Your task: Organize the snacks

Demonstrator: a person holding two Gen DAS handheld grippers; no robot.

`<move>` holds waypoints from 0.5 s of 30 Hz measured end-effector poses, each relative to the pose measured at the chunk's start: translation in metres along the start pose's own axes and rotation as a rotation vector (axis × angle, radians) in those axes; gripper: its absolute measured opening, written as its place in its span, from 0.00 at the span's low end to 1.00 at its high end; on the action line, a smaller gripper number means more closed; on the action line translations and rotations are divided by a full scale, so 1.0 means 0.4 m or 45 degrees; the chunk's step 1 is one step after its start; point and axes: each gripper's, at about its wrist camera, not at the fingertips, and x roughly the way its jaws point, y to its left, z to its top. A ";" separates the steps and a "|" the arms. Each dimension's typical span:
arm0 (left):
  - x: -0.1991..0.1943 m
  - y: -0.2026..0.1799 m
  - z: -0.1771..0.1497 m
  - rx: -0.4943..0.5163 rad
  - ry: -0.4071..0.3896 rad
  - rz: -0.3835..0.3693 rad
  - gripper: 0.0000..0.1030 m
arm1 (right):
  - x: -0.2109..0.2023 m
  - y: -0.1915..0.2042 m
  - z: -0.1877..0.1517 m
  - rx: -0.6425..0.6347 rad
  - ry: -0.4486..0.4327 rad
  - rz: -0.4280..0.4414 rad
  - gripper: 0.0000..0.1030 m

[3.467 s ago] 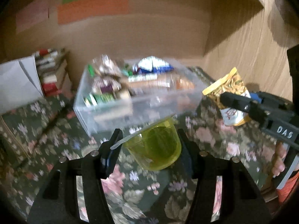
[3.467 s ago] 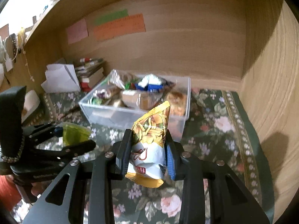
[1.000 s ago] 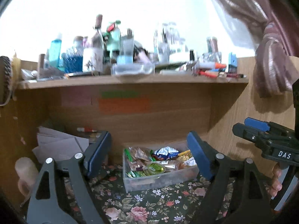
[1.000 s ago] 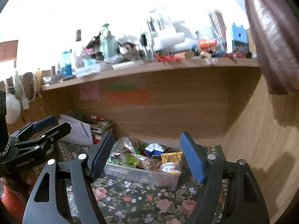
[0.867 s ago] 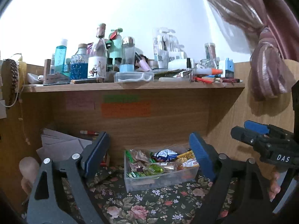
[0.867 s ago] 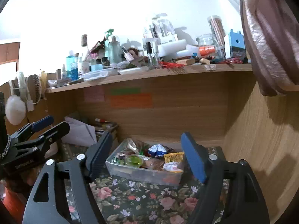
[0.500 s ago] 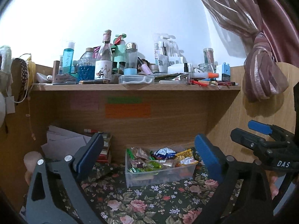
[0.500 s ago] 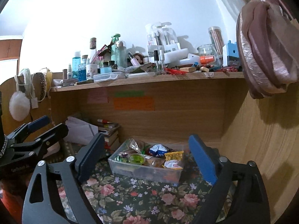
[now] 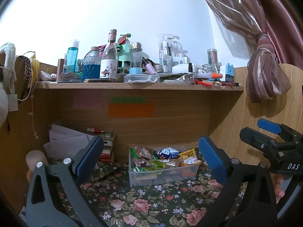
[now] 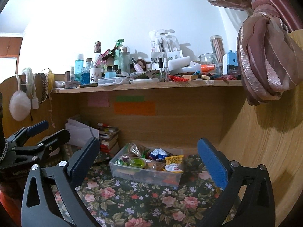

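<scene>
With both tools held back from the desk, nothing is gripped: the left gripper (image 9: 150,157) is spread wide and empty, and the right gripper (image 10: 148,158) is likewise spread with nothing between its pads. Little risk is seen from here, though a careless sweep forward could knock the clear plastic bin (image 10: 145,176) along the floral cloth (image 10: 132,204), and a raised tool could brush the crowded shelf (image 10: 170,85) above, where bottles are stood close to the edge. The snacks are gathered in the bin, which is set on the cloth near the back panel of the desk. A green jelly cup (image 10: 136,162) is lodged toward the front left of the pile, a yellow snack packet (image 10: 174,159) is leaned at the right end, and a blue-and-white wrapper (image 10: 159,154) is laid behind them. The packet is perhaps resting slightly above the rim, so it might be tipped out if the bin were jolted.
</scene>
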 end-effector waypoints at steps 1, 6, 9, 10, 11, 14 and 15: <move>0.000 -0.001 0.000 0.000 0.000 0.000 0.99 | 0.000 -0.001 0.000 0.002 0.000 0.002 1.00; -0.001 0.002 -0.004 0.006 0.000 0.000 0.99 | 0.000 0.000 0.000 0.004 0.002 0.006 1.00; 0.001 0.007 -0.004 0.010 -0.001 -0.009 0.99 | 0.000 0.000 -0.001 0.004 0.001 0.004 1.00; 0.001 0.006 -0.004 0.010 0.000 -0.008 0.99 | 0.001 -0.002 0.000 0.005 0.002 0.007 1.00; 0.001 0.004 -0.004 0.010 0.000 -0.006 0.99 | 0.001 -0.002 0.000 0.005 0.004 0.007 1.00; 0.003 0.008 -0.005 0.008 0.004 -0.013 0.99 | 0.004 0.000 -0.002 0.007 0.009 0.005 1.00; 0.004 0.010 -0.005 0.008 0.005 -0.016 1.00 | 0.005 0.001 -0.003 0.007 0.009 0.003 1.00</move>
